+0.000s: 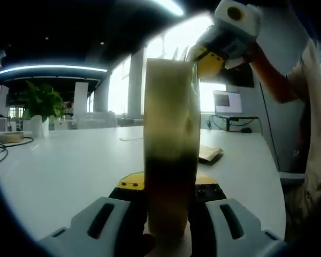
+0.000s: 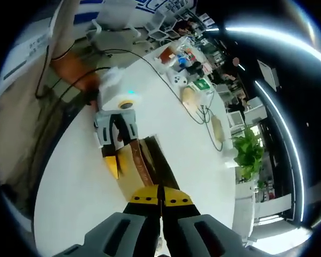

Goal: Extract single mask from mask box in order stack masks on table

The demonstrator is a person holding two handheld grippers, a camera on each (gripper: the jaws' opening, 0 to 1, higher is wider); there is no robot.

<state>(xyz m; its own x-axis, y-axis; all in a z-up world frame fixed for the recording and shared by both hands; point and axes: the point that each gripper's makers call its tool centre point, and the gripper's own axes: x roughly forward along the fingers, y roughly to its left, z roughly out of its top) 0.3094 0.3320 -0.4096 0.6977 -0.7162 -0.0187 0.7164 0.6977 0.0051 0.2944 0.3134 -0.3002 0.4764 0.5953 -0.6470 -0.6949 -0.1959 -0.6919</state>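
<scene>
Left gripper view: mask box [image 1: 170,160] clamped between left tongs [image 1: 168,219].

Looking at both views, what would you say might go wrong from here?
1. The left tool clamps the mask box upright on its narrow side; pulling could tip or drag it across the table.
2. The right tool pinches at the box's top with its jaws shut; it might pull several masks, or none.

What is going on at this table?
A person is working with two hand-held grippers over a white table. The left gripper clamps a mask box standing on edge. The right gripper, jaws together, meets the box's top from above. Whether it has a mask is unclear.
</scene>
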